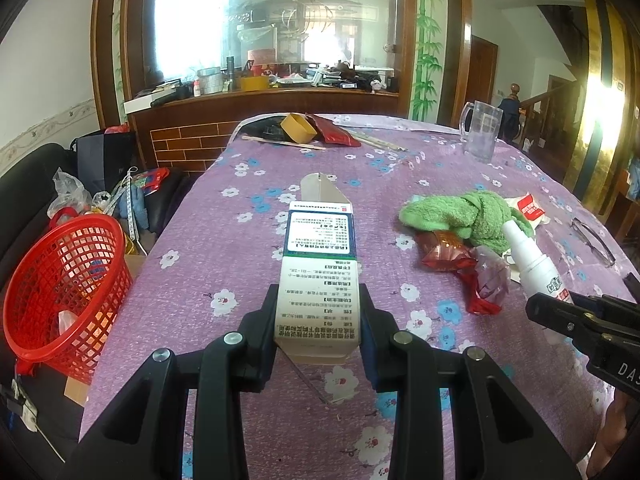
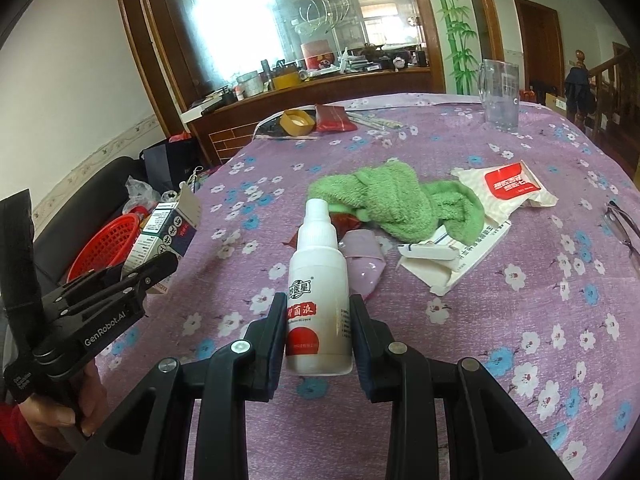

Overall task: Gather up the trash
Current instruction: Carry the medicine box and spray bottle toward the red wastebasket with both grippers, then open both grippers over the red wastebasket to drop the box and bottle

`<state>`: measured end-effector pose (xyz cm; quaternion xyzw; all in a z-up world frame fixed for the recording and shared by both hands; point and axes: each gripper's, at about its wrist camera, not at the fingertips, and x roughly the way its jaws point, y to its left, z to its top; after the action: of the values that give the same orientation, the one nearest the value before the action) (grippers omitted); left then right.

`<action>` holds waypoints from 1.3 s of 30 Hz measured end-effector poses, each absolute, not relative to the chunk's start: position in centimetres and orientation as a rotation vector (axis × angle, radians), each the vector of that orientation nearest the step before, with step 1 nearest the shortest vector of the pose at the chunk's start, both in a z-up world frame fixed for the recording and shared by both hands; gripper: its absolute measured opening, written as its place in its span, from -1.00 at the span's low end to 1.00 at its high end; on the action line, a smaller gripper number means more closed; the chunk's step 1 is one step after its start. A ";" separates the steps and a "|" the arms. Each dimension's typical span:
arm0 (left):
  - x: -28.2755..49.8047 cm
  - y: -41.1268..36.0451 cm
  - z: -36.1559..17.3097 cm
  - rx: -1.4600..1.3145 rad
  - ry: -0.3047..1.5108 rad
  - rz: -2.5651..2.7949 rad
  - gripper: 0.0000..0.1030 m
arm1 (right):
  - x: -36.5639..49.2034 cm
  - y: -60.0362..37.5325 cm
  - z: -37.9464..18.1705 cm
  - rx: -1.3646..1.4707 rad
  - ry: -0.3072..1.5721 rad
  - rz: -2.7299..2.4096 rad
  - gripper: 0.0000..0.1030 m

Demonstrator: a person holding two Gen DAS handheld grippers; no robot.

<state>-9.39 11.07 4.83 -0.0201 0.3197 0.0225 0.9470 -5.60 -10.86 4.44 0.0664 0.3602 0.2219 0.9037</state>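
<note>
Above floral-clothed table (image 1: pixel 240 240): left gripper (image 1: pixel 319 320) pinching medicine carton (image 1: pixel 319 264), right gripper (image 2: pixel 319 336) clamping white spray bottle (image 2: pixel 318 280), both lifted clear (presumably bound for red basket (image 1: pixel 60 280) beside table).

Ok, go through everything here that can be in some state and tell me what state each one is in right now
left gripper: shut on the medicine box
medicine box: held, end flap open
right gripper: shut on the spray bottle
spray bottle: held, cap on
red basket: beside the table, tilted, nearly empty
green towel: crumpled on the table
glass mug: upright, empty
wipes pack: lying flat
red wrapper: crumpled, on the table
</note>
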 end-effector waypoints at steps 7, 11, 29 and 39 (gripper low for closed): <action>-9.5 11.7 5.0 -0.053 0.651 0.052 -0.35 | -5.8 -10.1 4.8 0.126 0.745 0.478 -0.36; -9.7 12.1 5.1 -0.061 0.649 0.058 -0.35 | -5.7 -9.7 5.1 0.124 0.747 0.494 -0.36; -10.9 15.9 6.4 -0.125 0.623 0.098 -0.35 | -4.8 -5.8 6.2 0.092 0.782 0.579 -0.36; -12.7 22.0 8.7 -0.198 0.571 0.194 -0.35 | -4.1 -0.8 8.4 0.044 0.795 0.686 -0.36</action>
<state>-12.74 21.95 8.68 -0.0975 0.2806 0.0953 0.9501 -4.10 -0.83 8.40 0.0209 0.3795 0.3275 0.8651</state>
